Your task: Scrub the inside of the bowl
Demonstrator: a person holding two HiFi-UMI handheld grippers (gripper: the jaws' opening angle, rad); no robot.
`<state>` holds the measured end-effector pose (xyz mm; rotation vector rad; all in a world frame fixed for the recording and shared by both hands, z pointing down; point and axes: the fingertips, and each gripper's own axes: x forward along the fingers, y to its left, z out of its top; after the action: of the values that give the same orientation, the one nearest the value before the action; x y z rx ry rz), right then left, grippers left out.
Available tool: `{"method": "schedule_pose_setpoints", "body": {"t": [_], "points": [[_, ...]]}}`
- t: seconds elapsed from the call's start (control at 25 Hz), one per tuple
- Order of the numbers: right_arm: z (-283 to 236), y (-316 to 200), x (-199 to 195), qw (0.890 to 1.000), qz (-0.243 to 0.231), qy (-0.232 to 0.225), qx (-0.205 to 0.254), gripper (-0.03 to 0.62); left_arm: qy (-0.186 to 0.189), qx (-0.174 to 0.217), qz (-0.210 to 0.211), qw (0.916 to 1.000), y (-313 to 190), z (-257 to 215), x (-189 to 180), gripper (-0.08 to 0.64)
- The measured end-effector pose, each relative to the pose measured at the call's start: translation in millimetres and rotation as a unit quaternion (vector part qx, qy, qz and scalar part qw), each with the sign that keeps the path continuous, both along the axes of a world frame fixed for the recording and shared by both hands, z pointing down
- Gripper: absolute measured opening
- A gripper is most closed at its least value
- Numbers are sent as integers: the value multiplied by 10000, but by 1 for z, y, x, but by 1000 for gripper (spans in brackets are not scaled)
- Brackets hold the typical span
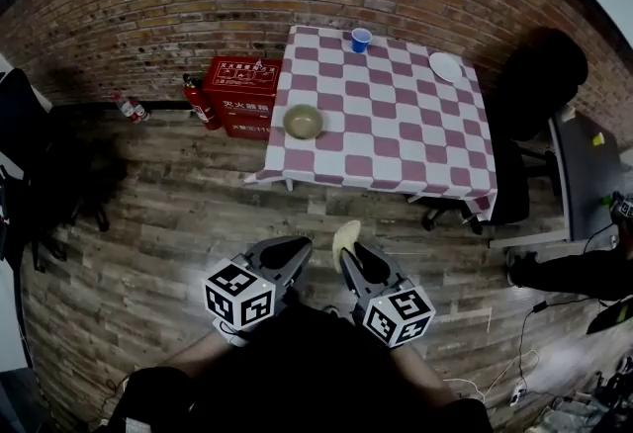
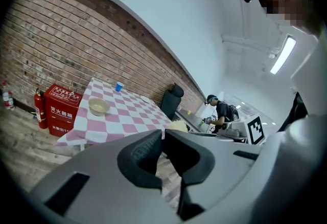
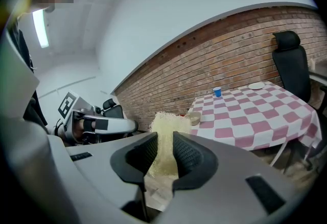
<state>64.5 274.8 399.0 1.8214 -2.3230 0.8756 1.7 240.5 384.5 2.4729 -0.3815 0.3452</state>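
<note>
Well ahead of both tools, the bowl [image 1: 303, 121] is seen standing upright near the left edge of the table [image 1: 415, 139], well apart from the sponge [image 1: 345, 237]. The sponge, pale yellow and coarsely fibrous, is clamped between the ribbed black pads [image 3: 189, 154] of the right gripper [image 1: 348, 256] and is held above the plank flooring [image 1: 198, 214]. The left gripper [image 1: 295, 247] is held just beside it, its jaws closed on nothing. The bowl is round and beige; the table is draped in pink-and-white checks.
</note>
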Motion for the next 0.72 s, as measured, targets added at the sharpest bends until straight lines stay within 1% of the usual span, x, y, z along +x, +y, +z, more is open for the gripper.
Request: {"method": "schedule_pose_setpoints", "body": {"t": [0.08, 0.16, 0.32, 0.44, 0.56, 0.72], "points": [[3, -21, -8, 9999, 23, 2, -98, 103, 36, -47, 45, 10000, -22, 2, -6, 29], [7, -36, -16, 9997, -9, 57, -247, 103, 81, -175, 41, 9998, -38, 7, -15, 29], [13, -64, -27, 9989, -49, 173, -437, 103, 146, -482, -161, 9986, -72, 22, -37, 29], [16, -81, -33, 9981, -67, 285, -545, 103, 191, -638, -301, 9973, -94, 28, -48, 29], [19, -93, -36, 9972, -127, 353, -640, 103, 217, -738, -312, 9966, -109, 33, -47, 29], [24, -111, -37, 9971, -327, 242, -640, 103, 189, -773, -291, 9964, -123, 37, -38, 29]]}}
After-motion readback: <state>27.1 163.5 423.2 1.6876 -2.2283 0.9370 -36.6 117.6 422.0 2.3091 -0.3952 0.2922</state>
